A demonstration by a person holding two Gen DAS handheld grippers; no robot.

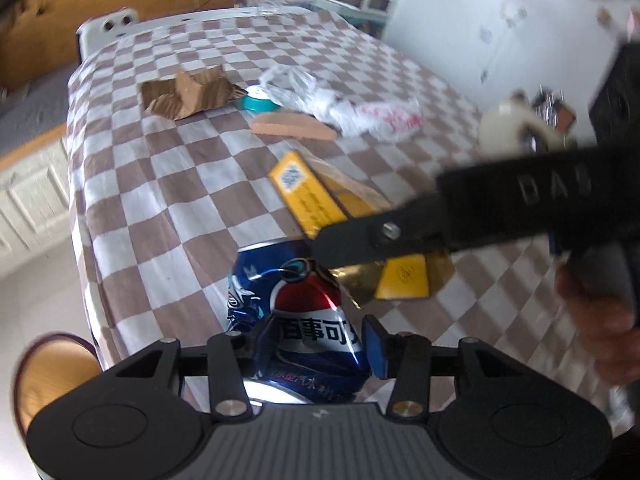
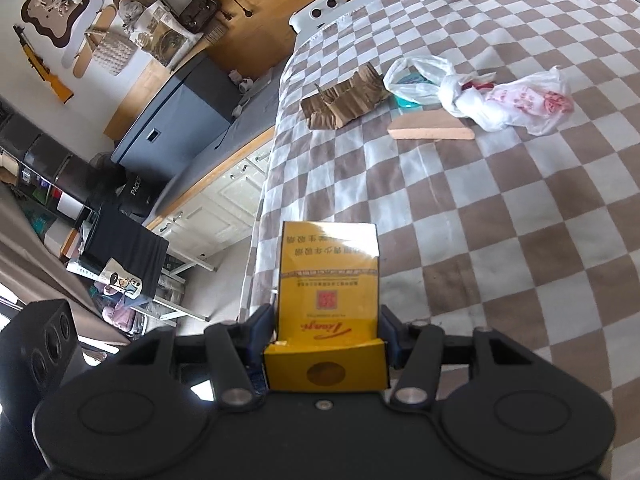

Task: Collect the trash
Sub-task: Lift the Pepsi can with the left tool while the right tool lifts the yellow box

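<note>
Two pieces of trash are in hand at once, presumably so both go to the bin in one trip. The right gripper is clenched on a yellow cardboard cigarette packet, its pads pressing the packet's sides, lifted over the near left edge of the brown-and-white checked tablecloth. The left gripper straddles a crushed blue cola can; its jaws stand partly apart, and I cannot tell whether the pads press the can or merely flank it. Farther off on the cloth lie torn brown cardboard, a tan flat strip and white crumpled plastic bags, well apart from both grippers and not yet collected.
</note>
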